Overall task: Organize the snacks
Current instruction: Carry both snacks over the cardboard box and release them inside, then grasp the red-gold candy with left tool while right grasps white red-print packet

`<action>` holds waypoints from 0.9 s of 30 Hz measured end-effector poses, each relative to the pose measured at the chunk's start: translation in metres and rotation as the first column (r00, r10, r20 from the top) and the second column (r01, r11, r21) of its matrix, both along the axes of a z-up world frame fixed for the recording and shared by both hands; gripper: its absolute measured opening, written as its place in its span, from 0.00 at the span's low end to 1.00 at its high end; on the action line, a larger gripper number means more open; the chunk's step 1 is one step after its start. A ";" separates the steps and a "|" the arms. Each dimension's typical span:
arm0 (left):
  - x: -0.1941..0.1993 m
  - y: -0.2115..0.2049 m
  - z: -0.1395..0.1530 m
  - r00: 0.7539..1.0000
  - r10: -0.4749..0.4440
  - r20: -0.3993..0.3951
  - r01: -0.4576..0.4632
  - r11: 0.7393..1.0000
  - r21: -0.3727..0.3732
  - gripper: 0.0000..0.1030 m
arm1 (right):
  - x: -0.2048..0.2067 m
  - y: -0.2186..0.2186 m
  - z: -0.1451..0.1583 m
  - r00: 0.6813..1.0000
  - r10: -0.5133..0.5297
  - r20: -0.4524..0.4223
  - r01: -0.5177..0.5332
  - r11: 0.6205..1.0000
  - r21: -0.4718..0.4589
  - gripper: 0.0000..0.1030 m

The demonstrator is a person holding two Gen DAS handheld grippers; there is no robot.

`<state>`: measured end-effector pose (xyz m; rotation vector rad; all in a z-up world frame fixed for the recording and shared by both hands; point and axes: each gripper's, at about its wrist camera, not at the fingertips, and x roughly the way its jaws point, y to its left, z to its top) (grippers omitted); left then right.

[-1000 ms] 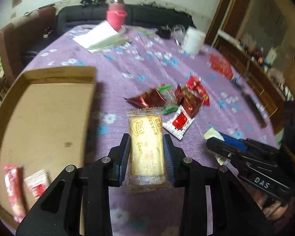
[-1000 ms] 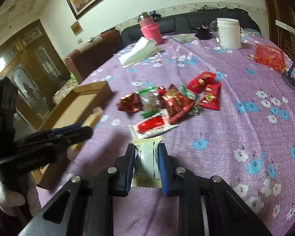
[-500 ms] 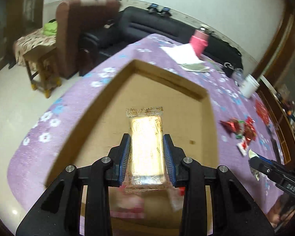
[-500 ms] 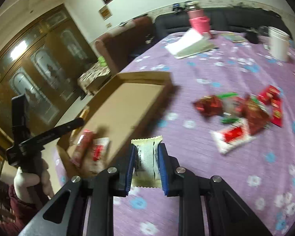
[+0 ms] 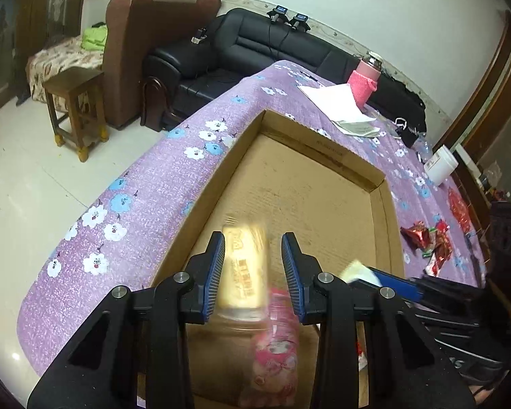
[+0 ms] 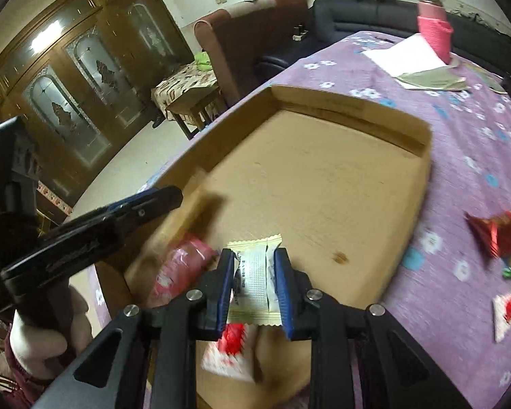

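Yellow snack (image 5: pixel 243 266) loose between left gripper (image 5: pixel 253 269) pads

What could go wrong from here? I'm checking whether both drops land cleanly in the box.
The yellow snack looks loose between the open left gripper; it may land on the pink packet. The right gripper grips the white packet near the cardboard box front edge, so release might miss.

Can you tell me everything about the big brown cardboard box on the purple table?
The wide, shallow brown cardboard box is an open tray with low upright walls and a flat, slightly stained floor. It lies on the purple flowered tablecloth at the table's edge. Most of its floor is bare. A pink snack packet and a red-and-white packet lie at its near end. Both grippers hover over it.
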<state>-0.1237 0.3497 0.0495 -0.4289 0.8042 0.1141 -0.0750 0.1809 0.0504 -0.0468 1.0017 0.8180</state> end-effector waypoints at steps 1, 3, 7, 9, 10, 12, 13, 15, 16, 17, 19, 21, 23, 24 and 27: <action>-0.001 0.002 0.001 1.000 0.002 0.002 -0.002 1.000 -0.013 0.32 | 0.001 0.003 0.000 1.000 -0.002 -0.001 0.002 1.000 0.006 0.27; -0.002 0.004 0.002 1.000 0.011 0.002 -0.011 1.000 -0.019 0.32 | 0.003 0.002 0.000 1.000 0.000 -0.014 0.000 1.000 0.020 0.28; -0.009 0.006 0.008 1.000 0.029 0.011 -0.029 0.999 -0.036 0.32 | 0.002 -0.012 0.009 1.000 -0.029 0.005 0.029 0.999 0.035 0.32; -0.013 0.004 0.012 0.999 0.033 0.019 -0.032 0.999 -0.041 0.32 | 0.003 -0.026 0.015 0.998 -0.058 0.007 0.057 0.997 0.051 0.34; -0.015 0.001 0.015 0.999 0.030 0.024 -0.029 0.999 -0.043 0.32 | 0.004 -0.034 0.017 0.997 -0.072 0.009 0.071 0.996 0.060 0.35; -0.019 -0.006 0.019 0.999 0.021 0.031 -0.019 0.999 -0.037 0.32 | 0.005 -0.055 0.023 0.994 -0.104 0.023 0.103 0.992 0.072 0.36; -0.020 -0.011 0.021 0.999 0.014 0.033 -0.013 0.999 -0.033 0.33 | 0.008 -0.067 0.026 0.992 -0.123 0.032 0.121 0.990 0.074 0.36; -0.024 -0.022 0.024 0.999 -0.005 0.039 0.006 1.000 -0.027 0.38 | 0.010 -0.095 0.031 0.984 -0.169 0.047 0.165 0.983 0.081 0.38; -0.026 -0.027 0.026 0.999 -0.013 0.040 0.014 1.000 -0.023 0.38 | 0.010 -0.112 0.032 0.979 -0.199 0.054 0.194 0.977 0.084 0.39; -0.027 -0.032 0.027 0.999 -0.023 0.040 0.024 1.000 -0.018 0.38 | 0.011 -0.130 0.033 0.971 -0.232 0.059 0.227 0.970 0.086 0.42; -0.027 -0.045 0.028 0.998 -0.049 0.039 0.050 0.999 -0.008 0.38 | 0.013 -0.164 0.032 0.952 -0.298 0.063 0.292 0.952 0.086 0.45; -0.025 -0.061 0.028 0.996 -0.081 0.033 0.081 0.997 -0.002 0.38 | 0.015 -0.195 0.029 0.931 -0.360 0.056 0.355 0.931 0.082 0.46; -0.022 -0.075 0.027 0.994 -0.110 0.027 0.110 0.994 0.002 0.38 | 0.017 -0.221 0.021 0.911 -0.410 0.030 0.407 0.910 0.076 0.46; -0.019 -0.085 0.026 0.991 -0.131 0.022 0.131 0.991 0.005 0.38 | 0.017 -0.230 0.017 0.903 -0.429 0.012 0.427 0.901 0.074 0.46; -0.013 -0.110 0.023 0.982 -0.187 0.002 0.187 0.982 0.017 0.38 | 0.020 -0.242 0.004 0.897 -0.442 -0.025 0.443 0.893 0.074 0.47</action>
